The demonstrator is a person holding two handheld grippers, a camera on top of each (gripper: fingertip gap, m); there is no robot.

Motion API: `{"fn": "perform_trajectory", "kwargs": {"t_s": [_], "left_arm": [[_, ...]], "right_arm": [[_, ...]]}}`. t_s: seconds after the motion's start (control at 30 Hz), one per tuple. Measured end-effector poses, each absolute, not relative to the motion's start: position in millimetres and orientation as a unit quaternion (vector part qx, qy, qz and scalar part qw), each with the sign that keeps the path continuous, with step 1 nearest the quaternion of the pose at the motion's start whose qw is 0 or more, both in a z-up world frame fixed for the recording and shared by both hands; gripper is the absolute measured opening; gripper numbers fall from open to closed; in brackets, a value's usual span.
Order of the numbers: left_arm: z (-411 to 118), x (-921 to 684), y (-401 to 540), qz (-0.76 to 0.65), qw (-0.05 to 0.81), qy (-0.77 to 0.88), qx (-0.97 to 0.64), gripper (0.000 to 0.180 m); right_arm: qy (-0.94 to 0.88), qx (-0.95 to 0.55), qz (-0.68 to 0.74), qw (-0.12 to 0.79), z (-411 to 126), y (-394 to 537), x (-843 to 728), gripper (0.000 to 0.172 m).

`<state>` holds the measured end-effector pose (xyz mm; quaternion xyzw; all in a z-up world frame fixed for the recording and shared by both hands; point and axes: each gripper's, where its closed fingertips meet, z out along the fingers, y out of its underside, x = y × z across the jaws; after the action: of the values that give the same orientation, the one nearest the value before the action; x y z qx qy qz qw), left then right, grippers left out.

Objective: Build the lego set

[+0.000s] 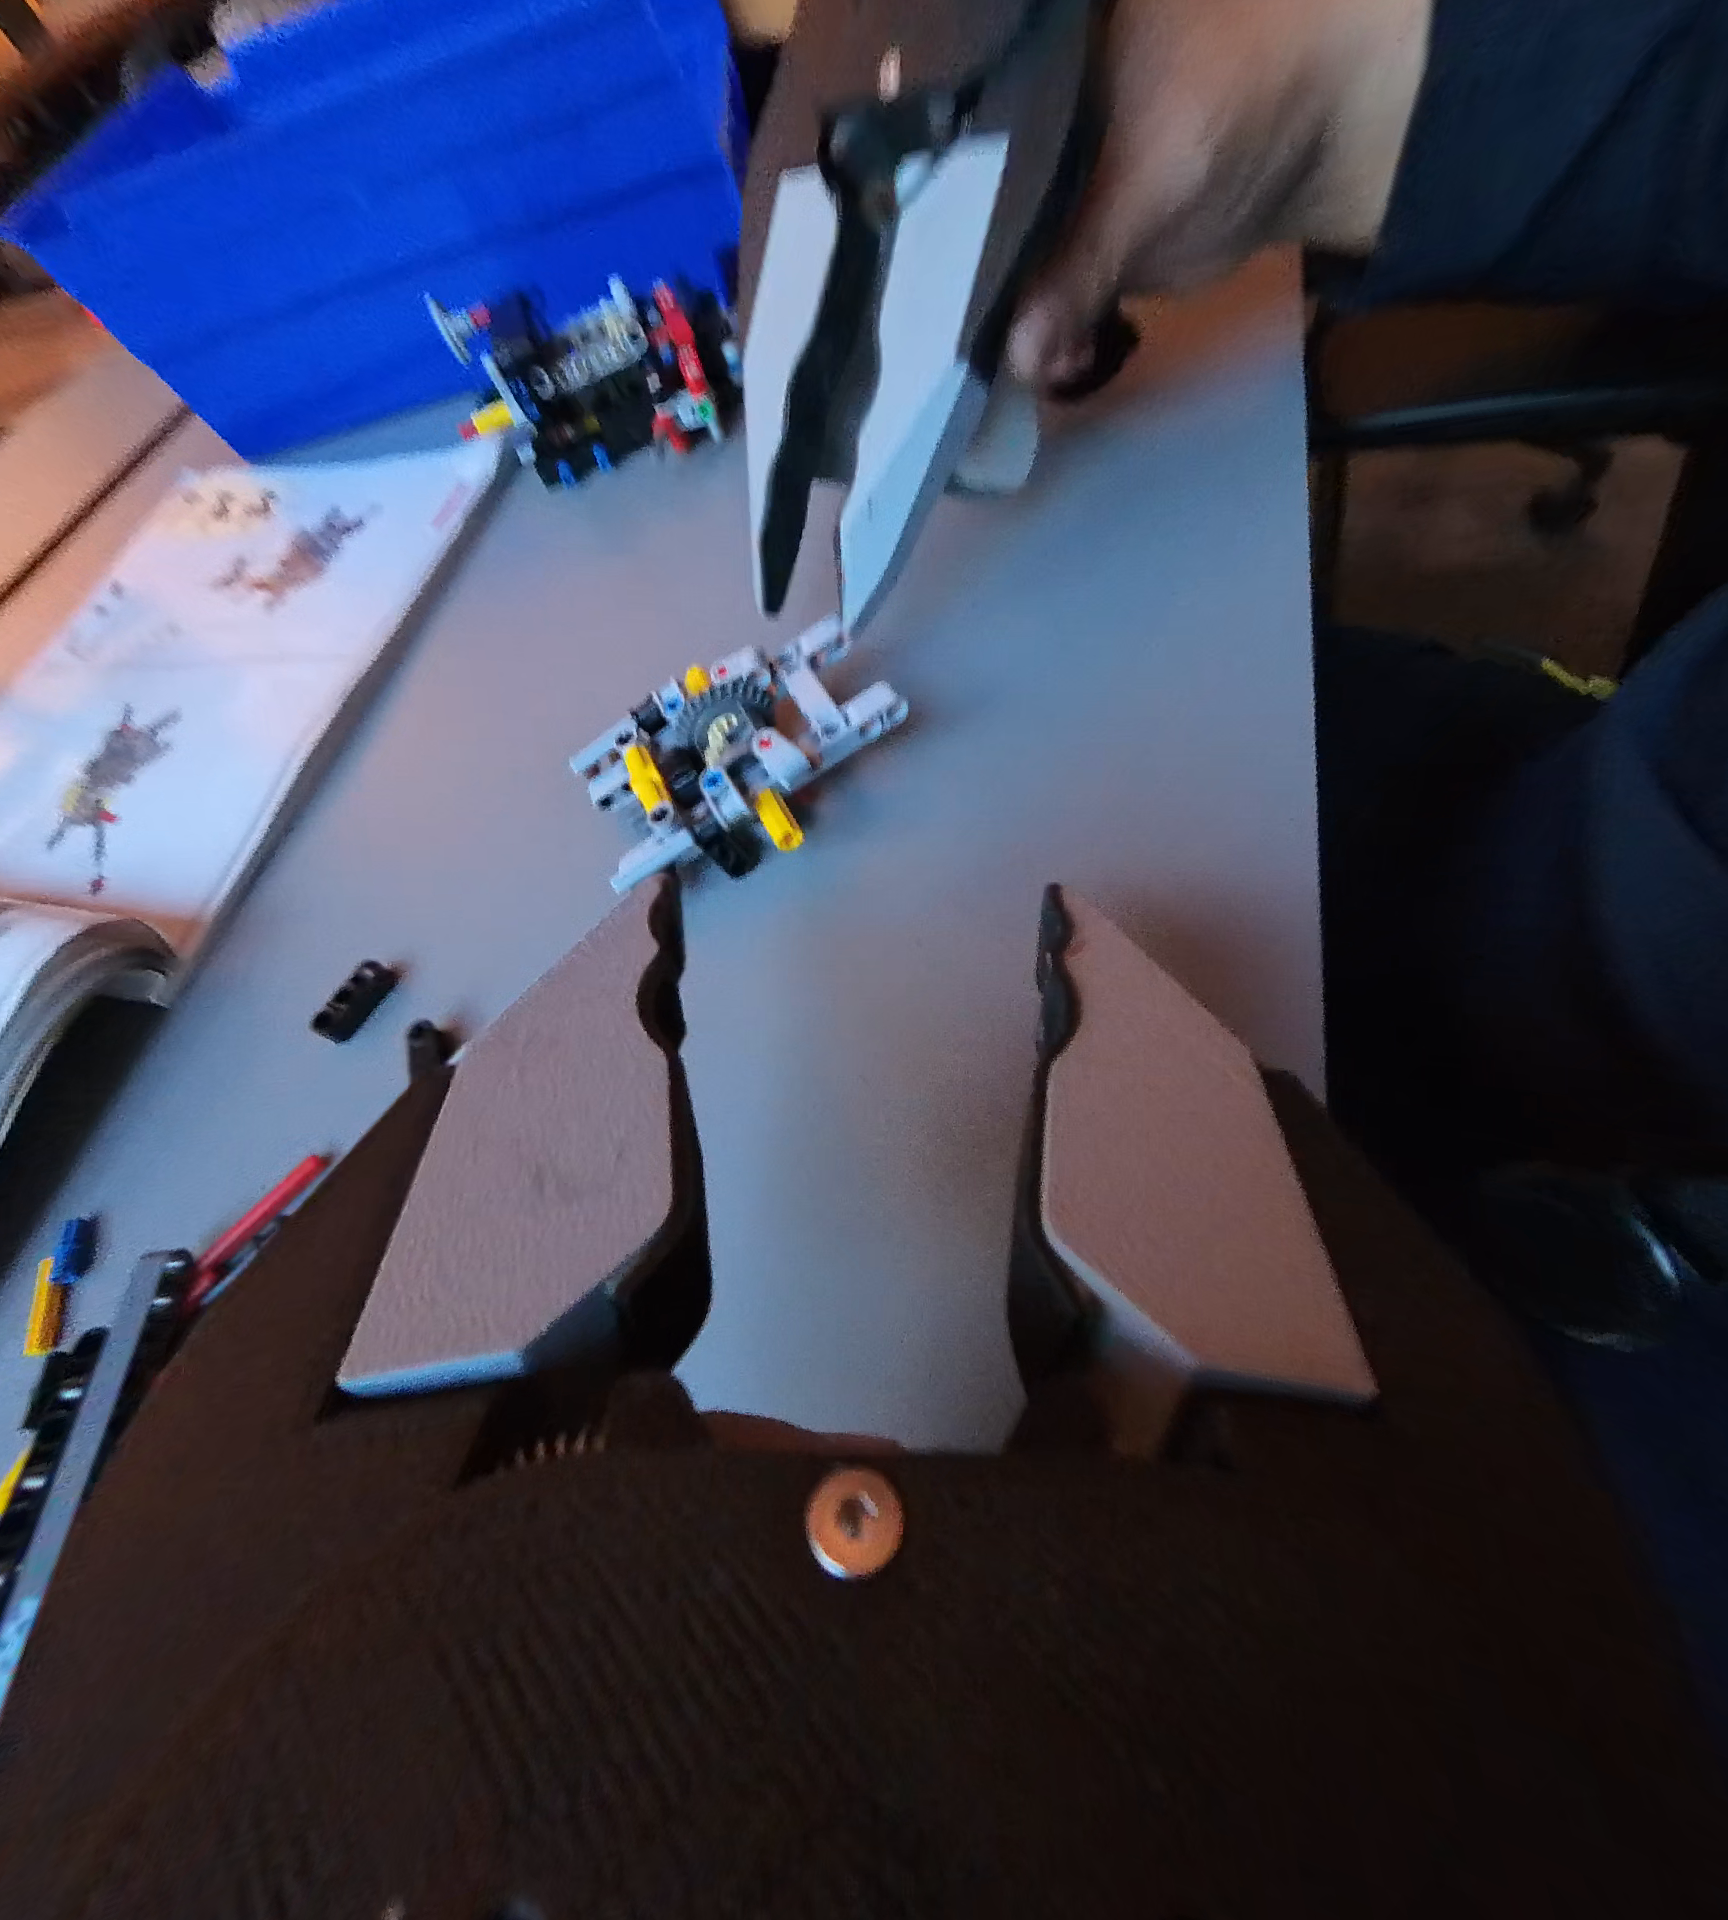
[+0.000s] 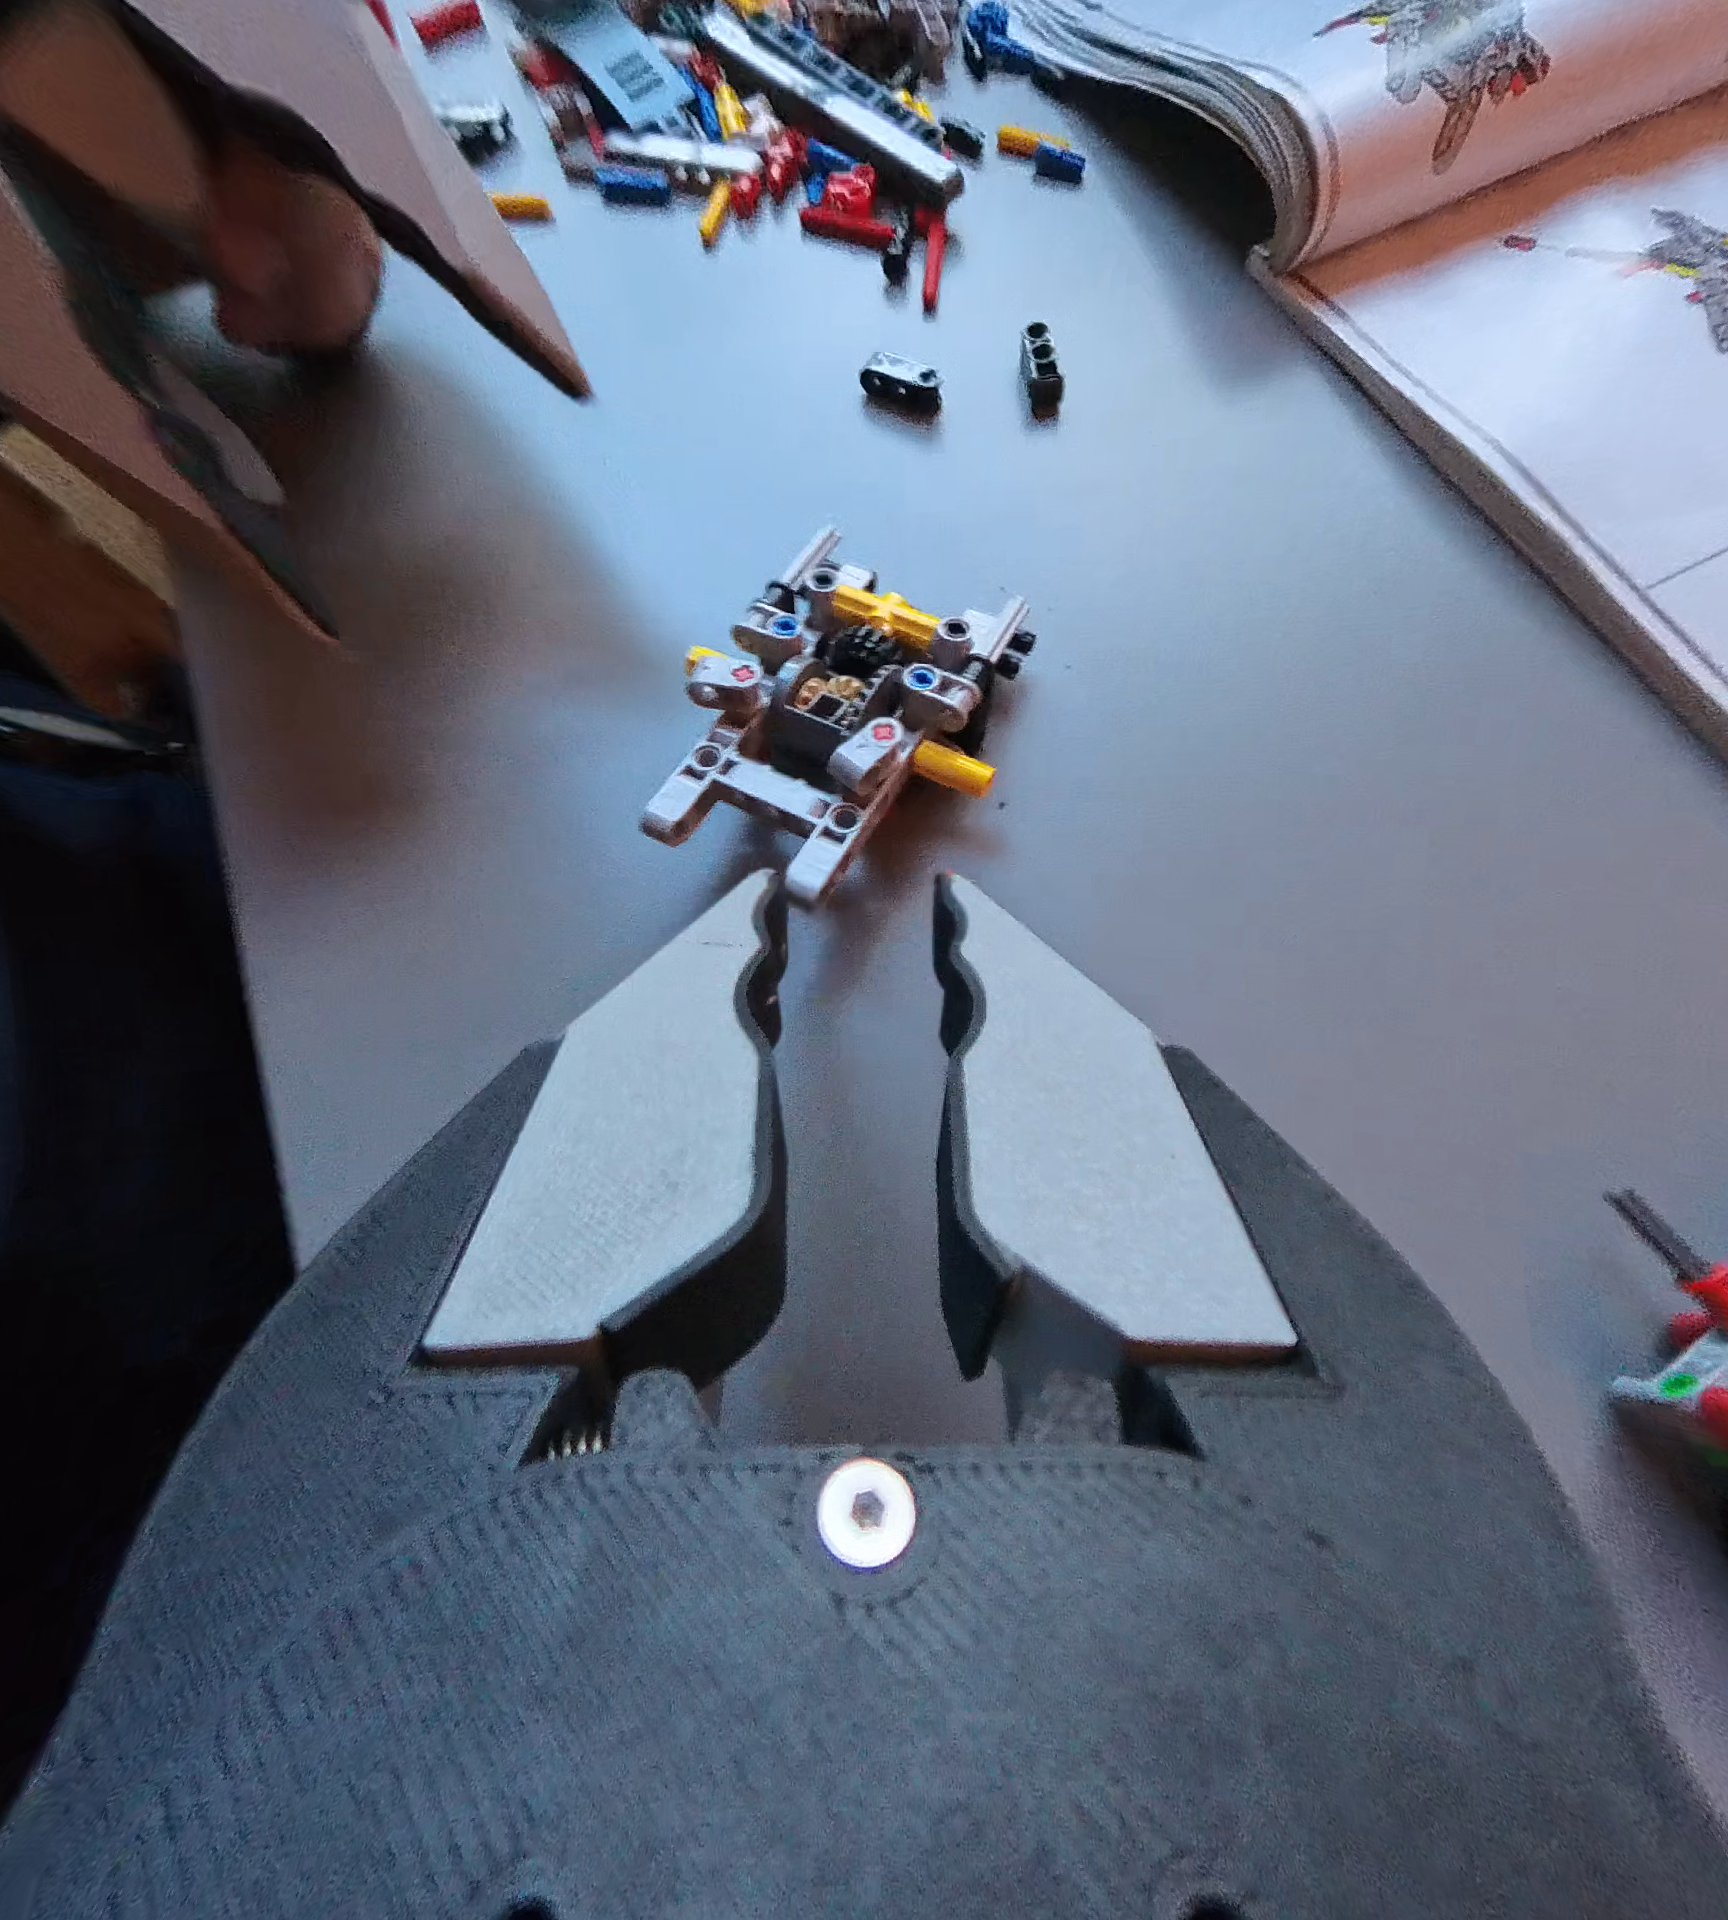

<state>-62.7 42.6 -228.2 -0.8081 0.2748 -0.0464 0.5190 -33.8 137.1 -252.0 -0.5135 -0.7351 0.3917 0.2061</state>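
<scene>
Grey tabletop, dim warm light, both views somewhat blurred. Your left gripper has its fingers spread wide with only bare table between them; the left fingertip sits just beside the near light-grey beam of the small grey brick assembly, contact not resolvable. That assembly, with yellow pins and a dark gear at its middle, lies flat near the table's centre. Your right gripper comes at it from the far side: fingers partly apart, nothing pinched, the assembly's nearest grey prong lying just ahead of the gap, close to the left fingertip. Left of the assembly an open instruction booklet lies flat; a short black beam rests between booklet and left gripper. Farther off stand a blue bin and a larger dark brick build. Loose coloured pieces are scattered at the table's near left.
</scene>
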Motion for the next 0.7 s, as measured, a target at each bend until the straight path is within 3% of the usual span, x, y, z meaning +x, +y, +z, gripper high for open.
{"fn": "perform_trajectory", "kwargs": {"t_s": [0.2,0.37,0.53,0.7], "left_arm": [[-194,-82,43,-0.065,0.609,0.211,-0.762,0.066],[-177,-90,40,-0.095,0.652,0.183,-0.73,0.069],[-176,-96,40,-0.096,0.655,0.174,-0.729,0.071],[-171,-103,37,-0.098,0.668,0.163,-0.719,0.07]], "right_arm": [[-0.765,-0.495,0.353,0.212,-264,155,-67,0.023],[-0.767,-0.457,0.376,0.248,-240,172,-91,0.022],[-0.715,-0.44,0.422,0.341,-193,198,-112,0.029],[-0.635,-0.459,0.436,0.443,-191,228,-120,0.024]]}}
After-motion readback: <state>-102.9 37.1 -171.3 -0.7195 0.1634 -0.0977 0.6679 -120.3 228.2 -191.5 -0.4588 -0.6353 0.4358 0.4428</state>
